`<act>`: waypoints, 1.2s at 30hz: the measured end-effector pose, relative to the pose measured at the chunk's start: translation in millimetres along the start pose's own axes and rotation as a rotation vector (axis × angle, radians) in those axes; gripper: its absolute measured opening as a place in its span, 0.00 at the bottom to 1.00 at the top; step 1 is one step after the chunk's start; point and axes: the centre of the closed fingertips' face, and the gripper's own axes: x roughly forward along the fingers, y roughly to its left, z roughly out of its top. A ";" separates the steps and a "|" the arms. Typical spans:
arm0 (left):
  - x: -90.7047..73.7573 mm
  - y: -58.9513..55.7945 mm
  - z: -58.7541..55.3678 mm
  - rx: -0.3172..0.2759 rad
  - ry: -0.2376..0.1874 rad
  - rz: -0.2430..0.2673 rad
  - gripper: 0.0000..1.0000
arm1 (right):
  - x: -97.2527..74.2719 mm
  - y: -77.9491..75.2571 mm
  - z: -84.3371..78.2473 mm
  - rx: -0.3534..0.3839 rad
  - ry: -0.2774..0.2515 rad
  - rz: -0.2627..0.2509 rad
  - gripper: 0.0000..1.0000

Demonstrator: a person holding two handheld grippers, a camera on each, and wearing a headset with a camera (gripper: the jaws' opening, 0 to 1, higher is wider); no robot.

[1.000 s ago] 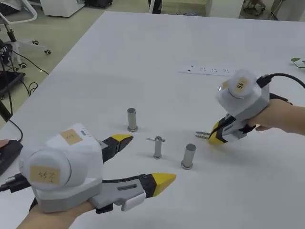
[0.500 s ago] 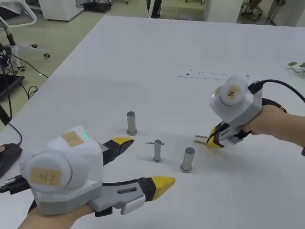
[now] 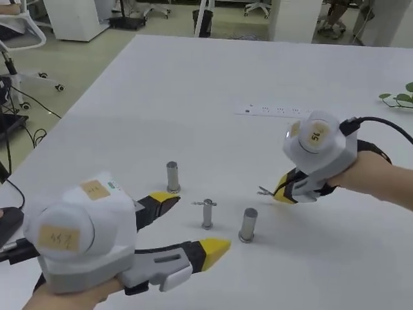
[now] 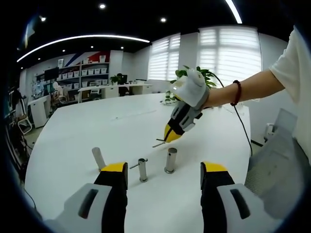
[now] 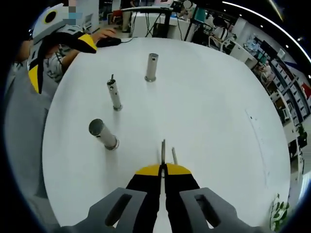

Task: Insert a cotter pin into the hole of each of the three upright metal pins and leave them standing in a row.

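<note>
Item: white table, with three upright metal pins in a slanting row.
- far pin
- middle pin, first cotter pin through its hole
- near pin

right gripper, at 2 o'clock of the near pin, clamped on a second cotter pin. left gripper, at 8 o'clock of the row, jaws spread wide.

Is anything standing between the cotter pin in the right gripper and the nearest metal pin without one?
Nothing visible. Bare table lies between the cotter pin, clamped in the right gripper, and the nearest metal pin. The middle pin, already fitted, stands farther off.
</note>
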 end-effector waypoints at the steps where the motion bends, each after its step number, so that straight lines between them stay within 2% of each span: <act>1: 0.9 -0.3 1.5 -0.001 0.000 -0.002 0.58 | -3.9 1.5 2.9 -0.004 -0.006 -0.008 0.02; 11: 10.4 -4.0 8.5 -0.026 0.024 -0.036 0.47 | -35.0 16.3 38.9 -0.039 -0.121 -0.057 0.02; 15: 14.6 -5.5 14.8 -0.011 0.030 -0.044 0.44 | -42.2 22.8 49.8 -0.062 -0.160 -0.066 0.02; 21: 21.7 -6.1 21.5 -0.027 0.031 -0.063 0.39 | -51.8 35.6 64.5 -0.107 -0.221 -0.070 0.02; 26: 25.2 -7.9 25.7 -0.068 0.024 -0.085 0.33 | -56.0 43.8 72.6 -0.150 -0.255 -0.076 0.02; 36: 31.8 -8.3 25.2 -0.166 0.032 -0.101 0.26 | -53.5 60.0 77.9 -0.229 -0.268 -0.063 0.02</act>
